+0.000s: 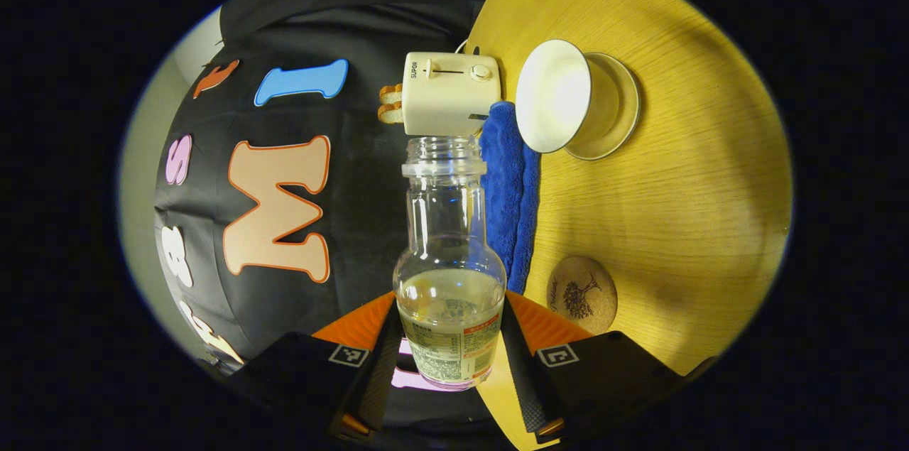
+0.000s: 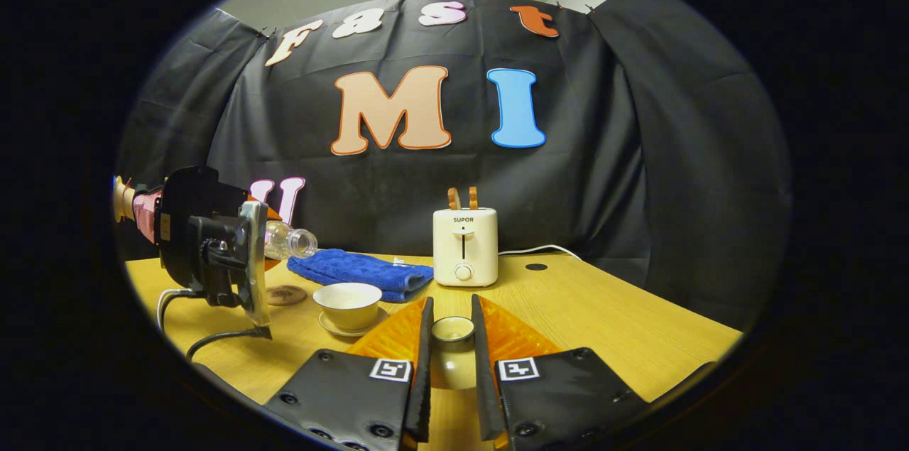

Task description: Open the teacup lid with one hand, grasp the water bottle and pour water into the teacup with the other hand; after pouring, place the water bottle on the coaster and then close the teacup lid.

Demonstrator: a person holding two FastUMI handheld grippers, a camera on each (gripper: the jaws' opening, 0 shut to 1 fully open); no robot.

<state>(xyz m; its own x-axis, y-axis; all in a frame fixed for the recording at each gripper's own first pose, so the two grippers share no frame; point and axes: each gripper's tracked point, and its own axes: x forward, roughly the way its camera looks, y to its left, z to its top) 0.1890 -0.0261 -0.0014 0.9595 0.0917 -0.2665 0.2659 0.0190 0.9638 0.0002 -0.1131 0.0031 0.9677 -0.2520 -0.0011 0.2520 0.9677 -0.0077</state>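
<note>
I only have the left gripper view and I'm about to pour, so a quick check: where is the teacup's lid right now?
Observer: The small round pale ceramic lid is off the cup, pinched between the jaws of the right gripper above the yellow wooden table.
Operator: Is my bottle tipped enough?
Observer: Seen from the side, the clear plastic water bottle lies nearly level, its open mouth a little lower than its base.
Operator: Is the mouth over the cup?
Observer: In the right gripper view the mouth sits up and to the left of the pale round teacup on its saucer; I cannot tell how they line up in depth.
</note>
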